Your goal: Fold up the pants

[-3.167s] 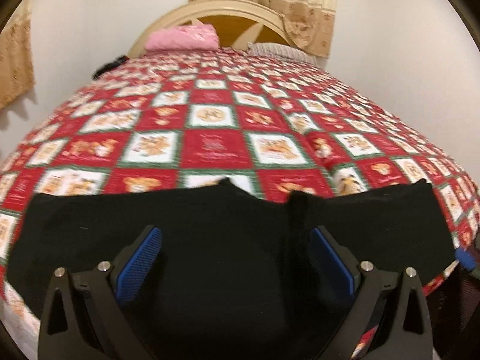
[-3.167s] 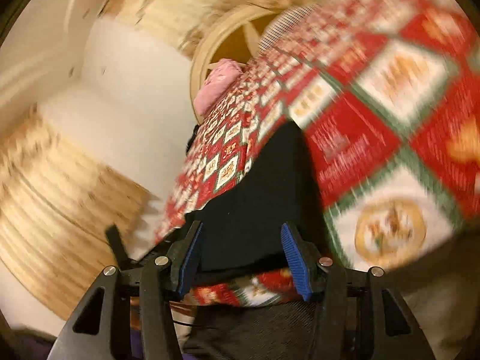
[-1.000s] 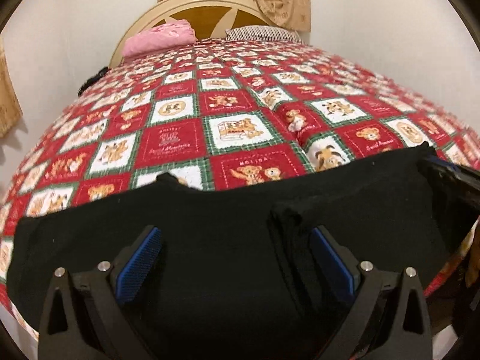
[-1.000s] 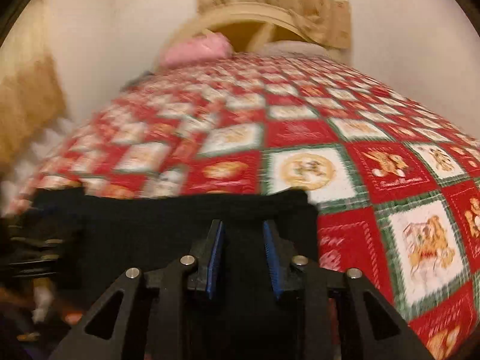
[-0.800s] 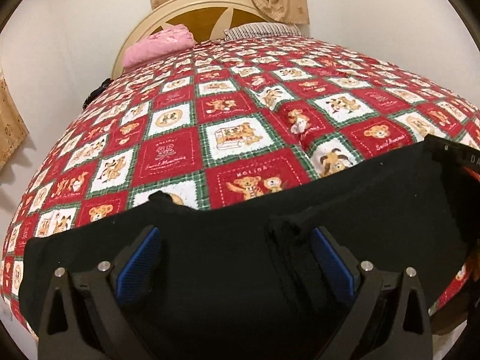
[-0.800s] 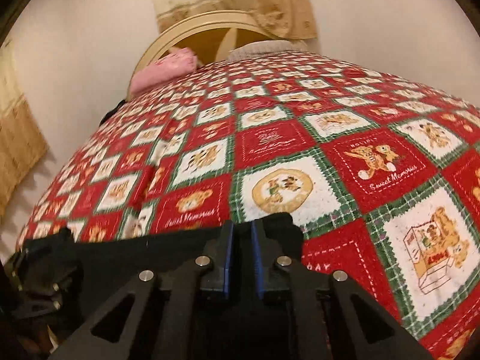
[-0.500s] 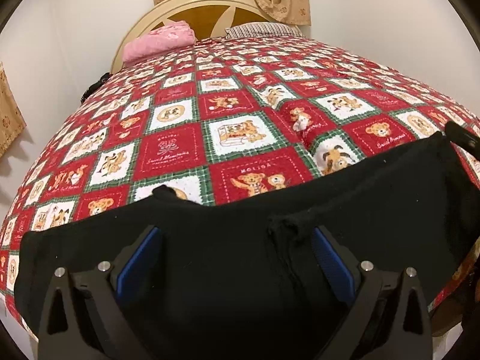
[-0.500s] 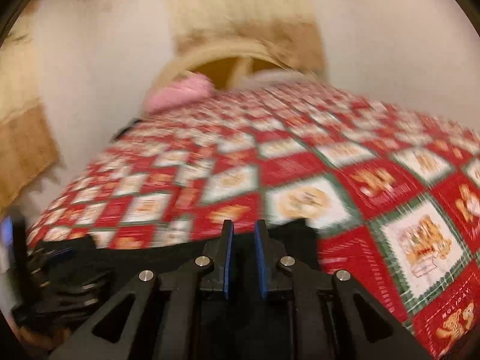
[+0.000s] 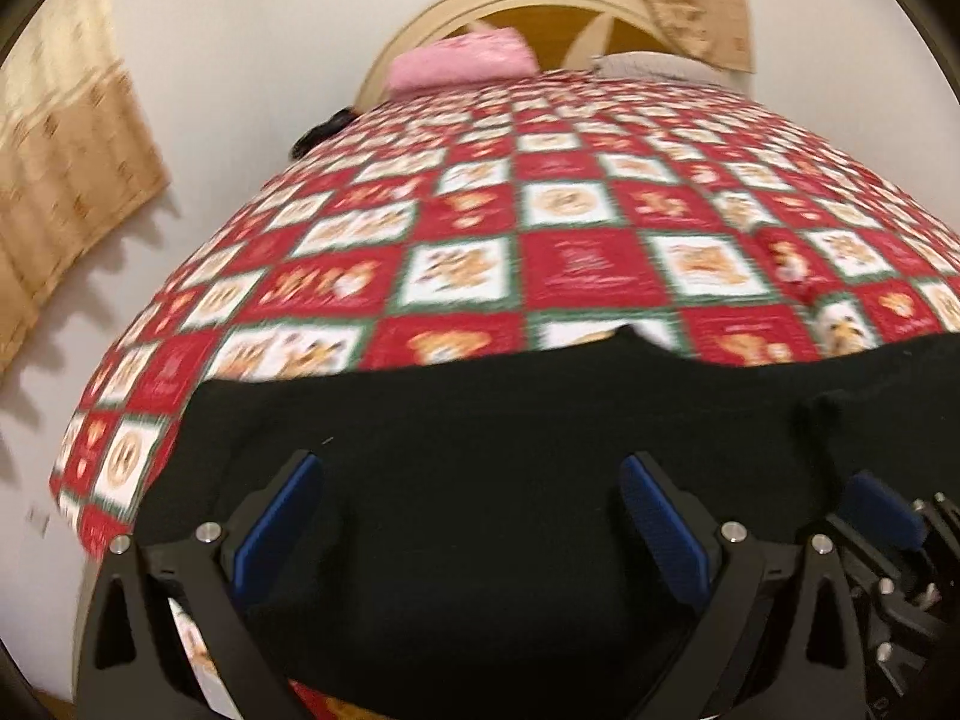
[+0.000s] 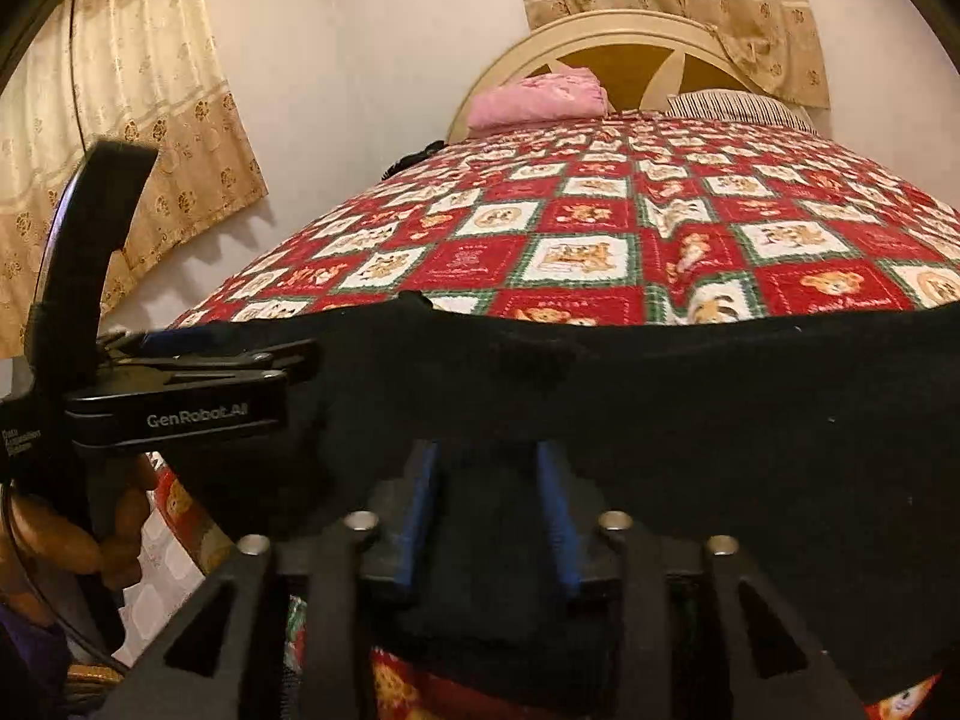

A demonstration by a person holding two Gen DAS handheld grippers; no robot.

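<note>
Black pants (image 9: 480,432) lie flat across the near edge of the bed, in the right wrist view (image 10: 690,396) too. My left gripper (image 9: 471,519) is open, its blue pads wide apart over the pants' left part. My right gripper (image 10: 489,501) has its pads a narrow gap apart with a bunch of black cloth between them. It shows at the lower right of the left wrist view (image 9: 888,516). The left gripper (image 10: 180,384) shows from the side in the right wrist view, over the pants' left end.
The bed carries a red, white and green teddy-bear quilt (image 9: 570,252). A pink folded cloth (image 9: 462,57) and a striped pillow (image 10: 732,105) lie by the cream headboard (image 10: 630,42). Beige curtains (image 10: 120,120) hang on the left wall.
The left gripper has swung left toward the pants' left end and stays open. The right gripper has moved left along the near edge, its pads now a little wider apart, cloth still between them.
</note>
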